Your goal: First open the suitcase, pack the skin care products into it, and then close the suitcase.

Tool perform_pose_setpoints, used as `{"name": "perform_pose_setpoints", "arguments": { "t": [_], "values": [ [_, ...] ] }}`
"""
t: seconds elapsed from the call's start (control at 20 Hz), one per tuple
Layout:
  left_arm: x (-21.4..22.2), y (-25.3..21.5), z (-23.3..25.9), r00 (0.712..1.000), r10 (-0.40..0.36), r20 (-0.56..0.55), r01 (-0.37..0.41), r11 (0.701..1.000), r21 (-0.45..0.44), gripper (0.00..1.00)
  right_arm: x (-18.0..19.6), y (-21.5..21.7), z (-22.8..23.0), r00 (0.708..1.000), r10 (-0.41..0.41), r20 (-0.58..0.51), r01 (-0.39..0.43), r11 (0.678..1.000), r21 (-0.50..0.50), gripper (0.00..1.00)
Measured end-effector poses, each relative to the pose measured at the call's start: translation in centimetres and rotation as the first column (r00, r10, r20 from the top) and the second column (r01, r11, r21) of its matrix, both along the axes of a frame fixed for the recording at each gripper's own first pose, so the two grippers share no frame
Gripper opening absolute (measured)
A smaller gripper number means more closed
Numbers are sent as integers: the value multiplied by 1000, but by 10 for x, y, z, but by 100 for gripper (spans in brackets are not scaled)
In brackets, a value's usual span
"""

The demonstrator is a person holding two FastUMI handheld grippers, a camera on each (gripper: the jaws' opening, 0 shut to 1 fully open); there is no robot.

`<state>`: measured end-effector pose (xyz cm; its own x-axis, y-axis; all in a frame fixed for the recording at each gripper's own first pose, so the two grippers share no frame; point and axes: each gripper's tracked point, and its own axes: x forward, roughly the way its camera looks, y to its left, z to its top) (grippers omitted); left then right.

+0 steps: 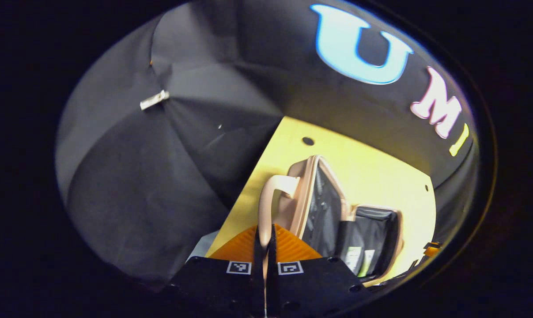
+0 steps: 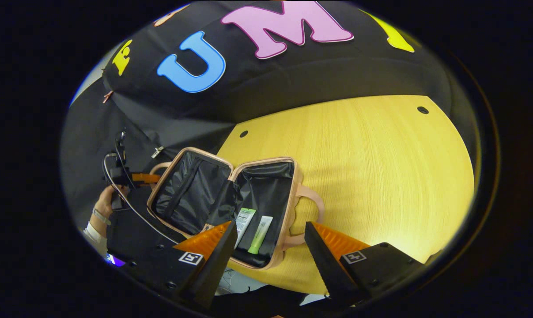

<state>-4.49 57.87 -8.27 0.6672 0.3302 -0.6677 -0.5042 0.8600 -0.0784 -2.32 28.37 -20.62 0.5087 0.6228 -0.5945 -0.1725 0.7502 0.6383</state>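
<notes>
The table [image 2: 359, 168] is a pale yellow wood-grain top with small dark holes near its far edge, and it carries everything here. In the left gripper view the same table [image 1: 372, 176] runs off as a wedge toward the dark booth wall.

On it lies the suitcase [image 2: 292, 176], a small pinkish-beige hard case opened flat, both halves lined in black fabric. In the right gripper view its two shells sit side by side, hinged along the middle, with a beige handle [image 2: 312, 198] curving out from the right-hand shell toward the table's open area. In the left gripper view the suitcase [image 1: 308, 185] is seen edge-on, one shell standing up at a tilt and the other lying beyond it.

The right claw [image 2: 270, 251] hangs just above the near edge of the case with its fingers spread wide apart, holding nothing. The left claw [image 1: 265, 247] has its fingers pressed together on the other handle [image 1: 268, 198] of the suitcase, the beige loop rising from between them. The same claw shows farther off in the right gripper view (held by a person's hand [image 2: 105, 201] with a white sleeve) at the case's far left side.

Inside the right-hand shell lie two skin care products: a white tube [image 2: 244, 223] and a pale green tube [image 2: 259, 234], side by side and close together near the shell's front edge.
</notes>
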Motion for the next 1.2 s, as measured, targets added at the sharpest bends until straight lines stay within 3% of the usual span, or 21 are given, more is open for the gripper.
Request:
{"name": "perform_pose_setpoints", "arguments": {
  "t": [0.2, 0.35, 0.55, 0.65, 0.75, 0.85, 0.95, 1.0, 1.1, 1.2],
  "values": [
    [35, -125, 57, 980, -181, 87, 180, 983, 22, 7, -12, -34, 11, 999, 21, 26, -22, 1000, 19, 97],
    [78, -223, 41, 920, -380, 95, 377, 925, 42, 7, -22, -68, 13, 999, 8, 41, -8, 1000, 22, 97],
    [128, -311, -31, 882, -468, 62, 471, 879, -69, 7, -39, -100, 12, 999, 2, 43, -3, 1000, 23, 98],
    [152, -358, -103, 840, -538, -66, 533, 842, -81, 9, -45, -120, 10, 999, -14, 42, 13, 1000, 21, 97],
    [153, -380, -162, 826, -527, -199, 512, 850, -125, 9, -43, -140, 6, 998, -34, 52, 34, 999, 3, 97],
    [157, -386, -180, 793, -556, -251, 556, 828, -78, 11, -39, -158, 3, 996, -57, 72, 59, 998, -27, 97],
    [157, -381, -175, 787, -555, -269, 576, 817, 0, 34, -37, -167, 0, 994, -73, 83, 76, 996, -39, 97],
    [162, -374, -162, 800, -544, -253, 577, 813, 75, 59, -36, -168, -2, 993, -76, 87, 79, 996, -41, 97],
    [162, -366, -117, 843, -507, -179, 536, 818, 210, 76, -35, -174, -6, 991, -78, 107, 85, 994, -64, 97],
    [154, -365, -48, 867, -497, -42, 482, 811, 331, 82, -26, -181, 3, 981, -91, 169, 107, 990, -89, 97]
  ]
}}
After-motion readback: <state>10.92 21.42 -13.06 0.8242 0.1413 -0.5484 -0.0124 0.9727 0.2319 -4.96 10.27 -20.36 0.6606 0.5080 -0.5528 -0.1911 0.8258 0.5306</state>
